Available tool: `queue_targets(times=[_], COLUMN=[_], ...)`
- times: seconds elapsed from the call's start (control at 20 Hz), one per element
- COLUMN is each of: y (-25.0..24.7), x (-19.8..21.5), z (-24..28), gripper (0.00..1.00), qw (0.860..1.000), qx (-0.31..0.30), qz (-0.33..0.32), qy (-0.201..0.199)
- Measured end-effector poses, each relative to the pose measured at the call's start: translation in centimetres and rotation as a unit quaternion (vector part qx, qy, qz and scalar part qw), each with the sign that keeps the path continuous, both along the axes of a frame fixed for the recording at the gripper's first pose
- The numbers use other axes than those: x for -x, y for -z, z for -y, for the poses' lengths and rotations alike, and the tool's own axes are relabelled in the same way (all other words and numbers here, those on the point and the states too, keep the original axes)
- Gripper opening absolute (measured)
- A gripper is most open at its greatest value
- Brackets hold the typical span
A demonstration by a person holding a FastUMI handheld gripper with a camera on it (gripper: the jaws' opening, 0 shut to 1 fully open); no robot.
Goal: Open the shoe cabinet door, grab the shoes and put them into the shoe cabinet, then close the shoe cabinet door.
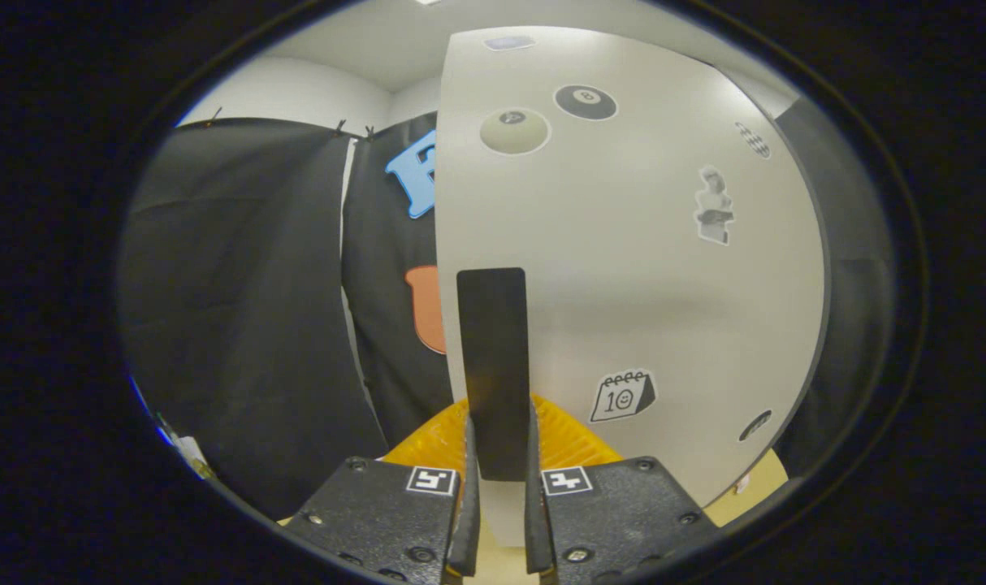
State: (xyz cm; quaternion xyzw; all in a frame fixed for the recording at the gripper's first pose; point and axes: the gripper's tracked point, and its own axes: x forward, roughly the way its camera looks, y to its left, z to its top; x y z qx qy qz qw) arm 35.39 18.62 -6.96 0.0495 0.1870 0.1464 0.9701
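The white shoe cabinet door [623, 268] stands just ahead of me, covered with several stickers. A flat black handle [493, 357] sticks out from the door's left edge, upright. My gripper [499, 455] is shut on this handle, with one finger pressing on each side of its lower end. The door's left edge shows free against the black cloth behind, so the door appears swung out from the cabinet.
Black booth cloth [241, 309] hangs to the left and behind the door. A tan surface [753, 491] shows below the door at the right. Small items [186, 451] lie low at the far left.
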Motion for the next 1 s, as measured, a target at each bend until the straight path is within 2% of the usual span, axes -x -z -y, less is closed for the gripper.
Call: queue_targets(times=[0.3, 0.5, 0.6, 1.0], y=[-1.6, -1.9, -2.1, -3.2], x=[4.6, 5.9, 6.7, 10.2], z=[0.7, 2.0, 2.4, 5.7], gripper=[0.25, 0.25, 0.24, 0.24], qw=[0.999, 0.999, 0.998, 0.998], qx=[-0.009, -0.015, -0.031, -0.029], qz=[-0.002, -0.004, -0.006, 0.011], qy=[-0.031, -0.048, -0.049, -0.049])
